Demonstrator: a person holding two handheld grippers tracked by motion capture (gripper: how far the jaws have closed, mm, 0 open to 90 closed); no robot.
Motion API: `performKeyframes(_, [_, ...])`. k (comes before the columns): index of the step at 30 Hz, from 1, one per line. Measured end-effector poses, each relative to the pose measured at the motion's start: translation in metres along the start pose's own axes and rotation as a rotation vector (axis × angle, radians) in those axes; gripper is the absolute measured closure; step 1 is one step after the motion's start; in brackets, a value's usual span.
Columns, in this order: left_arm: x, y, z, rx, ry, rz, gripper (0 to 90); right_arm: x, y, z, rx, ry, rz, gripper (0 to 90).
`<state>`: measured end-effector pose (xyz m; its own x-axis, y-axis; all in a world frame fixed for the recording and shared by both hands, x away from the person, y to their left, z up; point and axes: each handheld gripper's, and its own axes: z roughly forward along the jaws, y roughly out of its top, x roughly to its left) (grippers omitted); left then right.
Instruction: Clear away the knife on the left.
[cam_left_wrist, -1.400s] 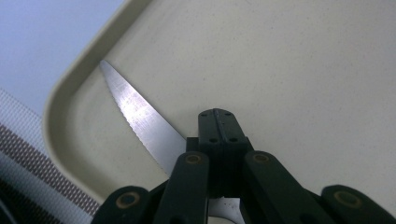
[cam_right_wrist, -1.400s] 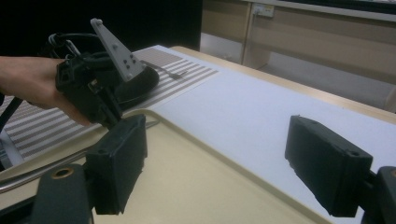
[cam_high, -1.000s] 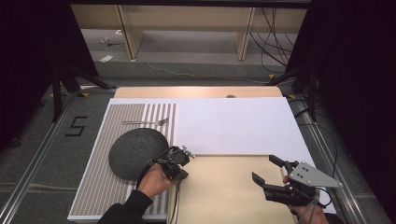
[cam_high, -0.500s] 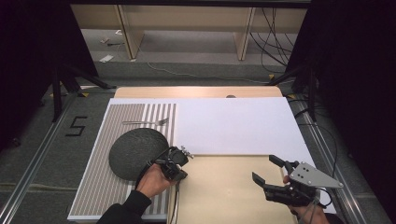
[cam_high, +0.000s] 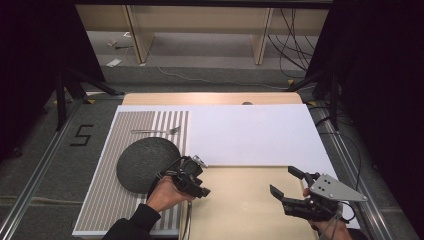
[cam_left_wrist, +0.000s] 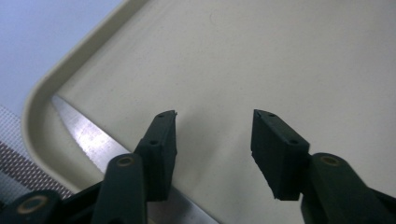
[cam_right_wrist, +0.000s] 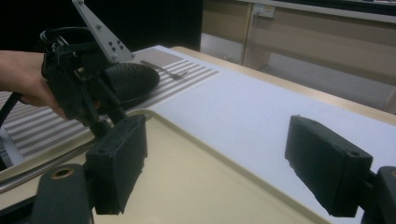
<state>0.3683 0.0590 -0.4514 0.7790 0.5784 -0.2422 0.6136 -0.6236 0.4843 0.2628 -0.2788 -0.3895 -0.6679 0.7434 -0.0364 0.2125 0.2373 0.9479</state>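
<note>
Over the near-left corner of the tray (cam_left_wrist: 289, 60), your left claw (cam_left_wrist: 214, 135) sits with its jaws spread a fair bit apart and nothing between them. A knife (cam_left_wrist: 86, 135) lies flat on the tray along that edge, its blade running under the left-hand jaw in the left gripper view; can't tell if the jaw actually touches it. From above, the left claw (cam_high: 192, 181) hangs right at the tray's left rim, just beside the dark round plate (cam_high: 146, 162).

Your right claw (cam_high: 285, 187) is wide open too, holding nothing, above the right side of the tray (cam_high: 240, 210). In its own view the right claw (cam_right_wrist: 215, 158) looks across the tray toward your left hand (cam_right_wrist: 28, 79).

Surface-wise: a striped mat (cam_high: 105, 200) on the left carries the plate and a fork (cam_high: 156, 131) beyond it, and a white sheet (cam_high: 250, 135) covers the rest of the table. Grey floor, cables and wooden furniture legs sit behind the table.
</note>
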Motion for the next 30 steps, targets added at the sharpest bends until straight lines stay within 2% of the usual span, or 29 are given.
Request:
performKeyframes(7, [0.0,0.0,-0.006,-0.091,-0.049,0.004,32.2,0.0,0.0,0.0,-0.001,0.0,-0.001,21.8])
performKeyframes(13, [-0.002,0.0,-0.013,-0.178,-0.059,0.005,24.4,0.0,0.0,0.0,-0.001,0.0,0.001,21.8])
performKeyframes(16, [-0.005,0.0,-0.018,-0.235,-0.096,0.004,21.9,0.0,0.0,0.0,0.0,0.001,0.001,21.8])
performKeyframes(24, [-0.011,-0.002,-0.03,-0.348,-0.123,0.024,18.8,0.0,0.0,0.0,0.0,0.001,0.001,21.8])
performKeyframes(30, [-0.013,-0.005,-0.036,-0.387,-0.102,0.038,18.1,0.0,0.0,0.0,0.0,0.001,0.001,21.8])
